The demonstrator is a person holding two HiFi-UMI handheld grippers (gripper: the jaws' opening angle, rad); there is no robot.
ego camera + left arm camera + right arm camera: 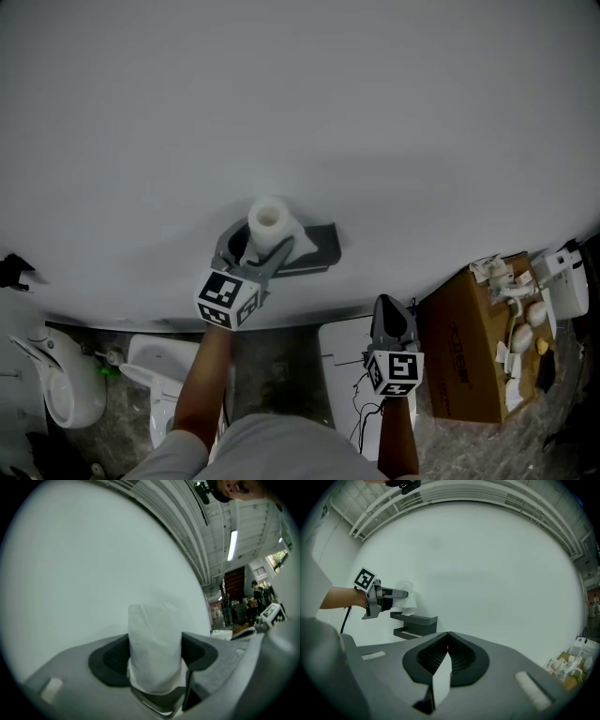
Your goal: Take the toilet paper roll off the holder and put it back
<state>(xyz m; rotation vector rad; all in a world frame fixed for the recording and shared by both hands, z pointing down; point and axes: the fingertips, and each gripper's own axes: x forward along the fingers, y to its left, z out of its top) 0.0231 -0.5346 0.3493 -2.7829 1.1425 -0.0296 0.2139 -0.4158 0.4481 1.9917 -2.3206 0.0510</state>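
**Left Claw Grasped the Roll at the Holder; Right Claw Clenched on Nothing**

The left gripper [261, 244] pointed level at the white wall [300, 103]. The bare forearm [202, 389] stretched out behind it, and its marker cube [228, 298] faced the head camera. It was clamped on the toilet paper roll [269, 221], which stood with its core opening upward at the left end of the dark holder [317, 246]. The right gripper [389, 309] hung lower and to the right, also level and aimed at the wall. It was well apart from the holder, with its jaws clenched together on nothing.

The left gripper view showed the grip close up: the dark pads [108, 660] pressed against both sides of the roll, and the paper filled the gap between them. That view also caught a hall past the wall's edge, with a ceiling strip light [232, 545].

The right gripper view gave a side look that the head view lacked. The roll sat just above the holder's top bar, with a loose tail of paper hanging toward it. Whether roll and holder touched could not be told.

The head view showed the open cardboard box [469, 347] of small items on the floor at right, and white fixtures [56, 380] at lower left.

Counted: two grippers, two marker cubes, one roll, one holder with two bars, one cardboard box.
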